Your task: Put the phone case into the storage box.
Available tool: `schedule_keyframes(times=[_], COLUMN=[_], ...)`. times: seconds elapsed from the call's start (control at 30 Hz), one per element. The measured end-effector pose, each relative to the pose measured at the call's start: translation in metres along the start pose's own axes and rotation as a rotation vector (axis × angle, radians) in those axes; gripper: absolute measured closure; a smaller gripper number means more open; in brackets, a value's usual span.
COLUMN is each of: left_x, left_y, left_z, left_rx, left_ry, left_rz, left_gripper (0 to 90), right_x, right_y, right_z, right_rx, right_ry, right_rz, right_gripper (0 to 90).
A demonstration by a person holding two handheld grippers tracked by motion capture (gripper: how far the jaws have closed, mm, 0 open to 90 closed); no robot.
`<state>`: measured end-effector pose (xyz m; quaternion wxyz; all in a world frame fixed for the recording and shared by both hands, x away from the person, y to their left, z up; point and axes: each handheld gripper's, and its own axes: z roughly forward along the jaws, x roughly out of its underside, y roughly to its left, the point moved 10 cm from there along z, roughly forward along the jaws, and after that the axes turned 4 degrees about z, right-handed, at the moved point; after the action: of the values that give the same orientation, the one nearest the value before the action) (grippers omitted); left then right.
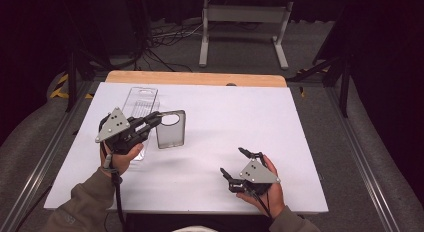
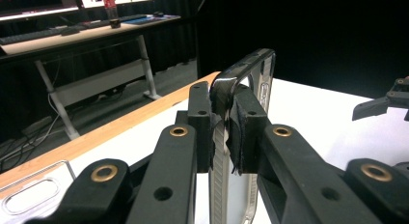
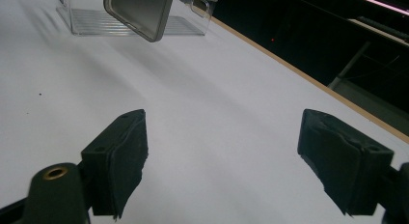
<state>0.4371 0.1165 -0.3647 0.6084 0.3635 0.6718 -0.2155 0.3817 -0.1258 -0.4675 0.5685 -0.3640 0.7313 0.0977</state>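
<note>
Left gripper clamped the phone case by its edge, lifted above the clear tray; right gripper gaped wide, idle. Best kept level, grip firm

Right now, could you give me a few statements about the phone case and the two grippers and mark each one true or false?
1. The left gripper is shut on the edge of the phone case. True.
2. The right gripper holds the clear plastic package. False: its jaws stand open over the bare white table.
3. The phone case lies flat on the table. False: it is held lifted and tilted, as the right gripper view shows.
4. The clear plastic package lies on the table at the far left. True.
5. The two grippers touch. False: they are well apart.
</note>
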Motion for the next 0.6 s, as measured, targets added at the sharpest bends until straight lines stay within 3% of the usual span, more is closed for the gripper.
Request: schedule_keyframes(times=[0.23, 0.37, 0.6], left_x=[-0.004, -0.004, -0.008], left_y=[0.014, 0.026, 0.039], left_z=[-0.002, 0.000, -0.003], left_rx=[-0.032, -0.033, -0.044], left_ry=[-0.007, -0.014, -0.029], left_rz=[0.016, -0.014, -0.027], left_gripper=[81.1, 81.1, 81.1], right_x=[0.002, 0.003, 0.006], right_y=[-0.001, 0.001, 0.002], right_z=[0.002, 0.004, 0.006], right_rx=[0.003, -0.001, -0.006], right_ry=[0.013, 0.018, 0.028], right_rz=[0.002, -0.002, -0.002], right_gripper=[18.9, 19.0, 19.0])
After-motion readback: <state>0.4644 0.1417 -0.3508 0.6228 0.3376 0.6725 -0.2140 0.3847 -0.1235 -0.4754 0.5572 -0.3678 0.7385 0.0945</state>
